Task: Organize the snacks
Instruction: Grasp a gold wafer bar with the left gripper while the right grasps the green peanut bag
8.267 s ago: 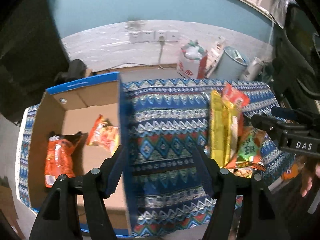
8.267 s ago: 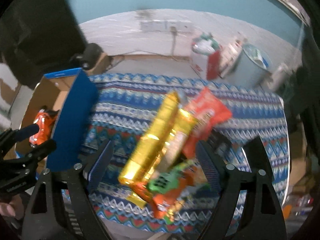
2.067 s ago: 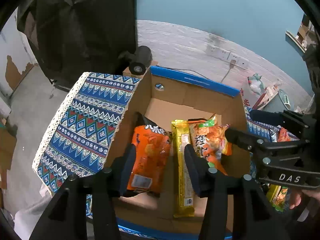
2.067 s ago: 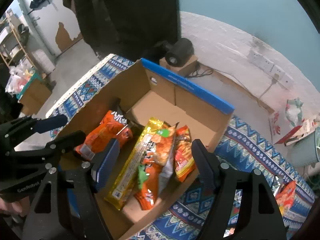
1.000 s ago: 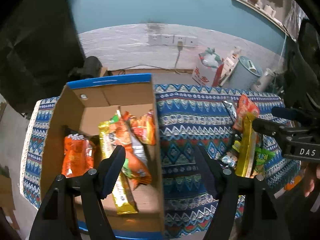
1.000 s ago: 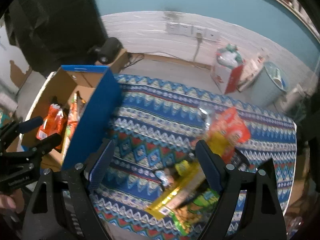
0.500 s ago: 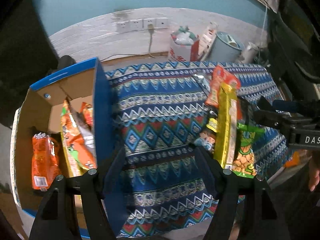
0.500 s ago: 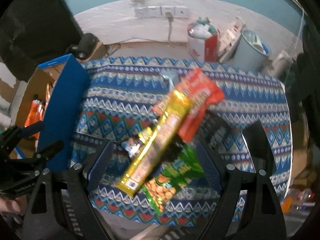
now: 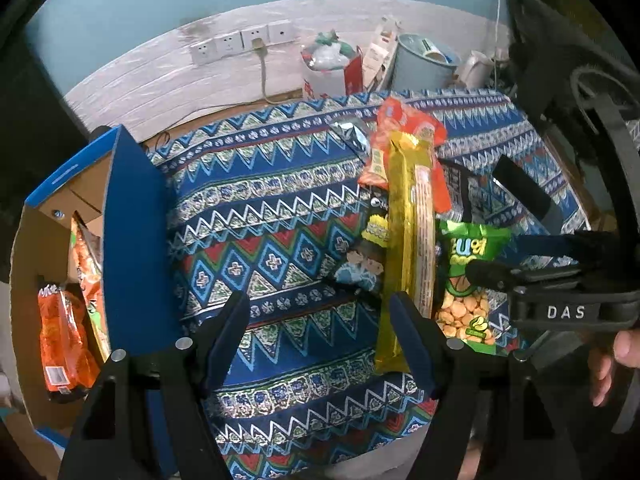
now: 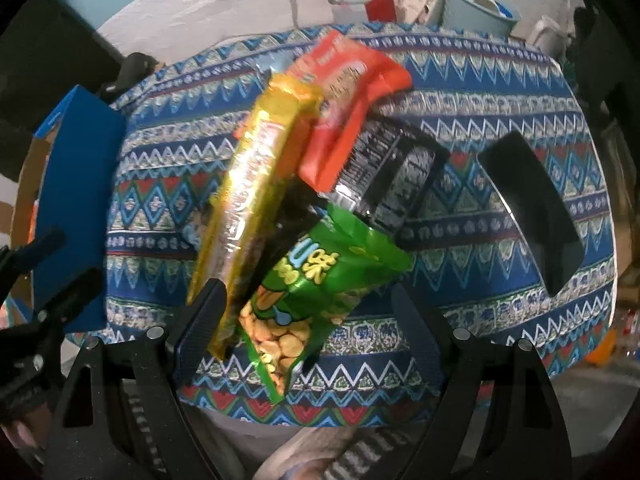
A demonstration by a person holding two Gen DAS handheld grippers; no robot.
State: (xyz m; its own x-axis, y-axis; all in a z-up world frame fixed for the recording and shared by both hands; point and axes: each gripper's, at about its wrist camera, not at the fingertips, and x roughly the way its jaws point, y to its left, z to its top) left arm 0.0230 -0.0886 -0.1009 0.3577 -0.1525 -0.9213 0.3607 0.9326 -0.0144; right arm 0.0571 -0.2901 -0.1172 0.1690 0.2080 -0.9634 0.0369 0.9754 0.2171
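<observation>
Both tongs, left (image 9: 316, 326) and right (image 10: 306, 326), gape empty, swung from the box (image 9: 128, 240) (frame left) back over the snack pile (image 10: 304, 216); another pick likely next

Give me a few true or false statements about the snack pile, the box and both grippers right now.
1. The gold packet lies partly on top of the orange-red packet. True.
2. The cardboard box is empty. False: orange packets lie inside.
3. The right gripper is open around the green peanut bag. True.
4. The left gripper grips the gold packet. False: it is open, holding nothing.
5. The snack pile rests on bare wood. False: on a patterned cloth.
</observation>
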